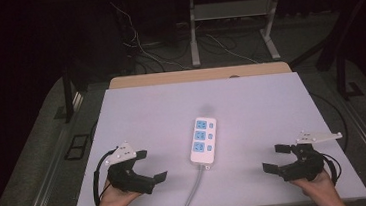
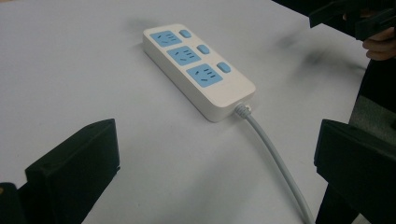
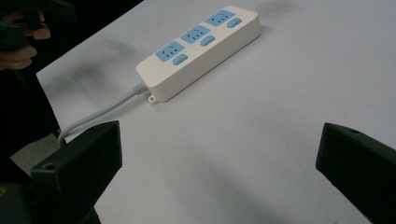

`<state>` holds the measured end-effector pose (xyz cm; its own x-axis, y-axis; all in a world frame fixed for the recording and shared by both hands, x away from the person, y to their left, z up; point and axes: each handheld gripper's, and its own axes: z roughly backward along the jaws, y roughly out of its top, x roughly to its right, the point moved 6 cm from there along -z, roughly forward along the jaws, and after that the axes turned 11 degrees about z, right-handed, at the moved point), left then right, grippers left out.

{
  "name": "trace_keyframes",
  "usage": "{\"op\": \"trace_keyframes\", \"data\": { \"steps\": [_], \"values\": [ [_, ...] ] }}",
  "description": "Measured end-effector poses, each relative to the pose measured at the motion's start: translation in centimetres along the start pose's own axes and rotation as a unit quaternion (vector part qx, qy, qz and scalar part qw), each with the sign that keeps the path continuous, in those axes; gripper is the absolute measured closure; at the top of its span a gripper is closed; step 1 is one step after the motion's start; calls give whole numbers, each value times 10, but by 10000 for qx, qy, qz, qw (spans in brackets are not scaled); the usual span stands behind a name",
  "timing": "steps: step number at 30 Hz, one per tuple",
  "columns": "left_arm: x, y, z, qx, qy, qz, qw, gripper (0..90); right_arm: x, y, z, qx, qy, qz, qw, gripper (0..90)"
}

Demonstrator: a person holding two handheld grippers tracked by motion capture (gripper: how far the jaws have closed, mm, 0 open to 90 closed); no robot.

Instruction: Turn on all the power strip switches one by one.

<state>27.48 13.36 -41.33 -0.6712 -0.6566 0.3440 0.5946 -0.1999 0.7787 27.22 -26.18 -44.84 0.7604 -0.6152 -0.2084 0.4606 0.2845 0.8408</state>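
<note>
You are holding the left gripper [image 1: 154,165] over the near-left part of the table [image 1: 251,102], jaws spread wide with nothing between them, and the right gripper [image 1: 272,158] over the near-right part, likewise released and gripping nothing. The power strip [image 1: 204,140] is lying flat between them, near the table's middle and a little toward your edge, well apart from both grippers, long axis running away from you. The high view is giving you the whole layout, plus a wooden edge [image 1: 198,75] behind the table and cables on the floor [image 1: 226,44] beyond it. The left gripper view is bringing the power strip [image 2: 198,70] in close, angled, and is catching your other hand [image 2: 380,44] at the top right corner. The right gripper view is showing the power strip [image 3: 198,51] from the other side, including a small mounting tab at the cord end. The power strip is white with rounded corners, carrying three light blue sockets in a row, each with a light blue button beside it. Its grey cord [image 1: 191,192] is leaving the near end and running off the table's front edge; it is showing clearly in the left gripper view [image 2: 278,163]. No brand or writing is readable on it.
</note>
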Motion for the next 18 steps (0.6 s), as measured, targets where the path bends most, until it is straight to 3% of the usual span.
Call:
{"op": "trace_keyframes", "data": {
  "steps": [18],
  "values": [
    [7,39,-11,-303,-32,-375,9988,0,-1,0,1,6,-63,37,10000,2]
  ]
}}
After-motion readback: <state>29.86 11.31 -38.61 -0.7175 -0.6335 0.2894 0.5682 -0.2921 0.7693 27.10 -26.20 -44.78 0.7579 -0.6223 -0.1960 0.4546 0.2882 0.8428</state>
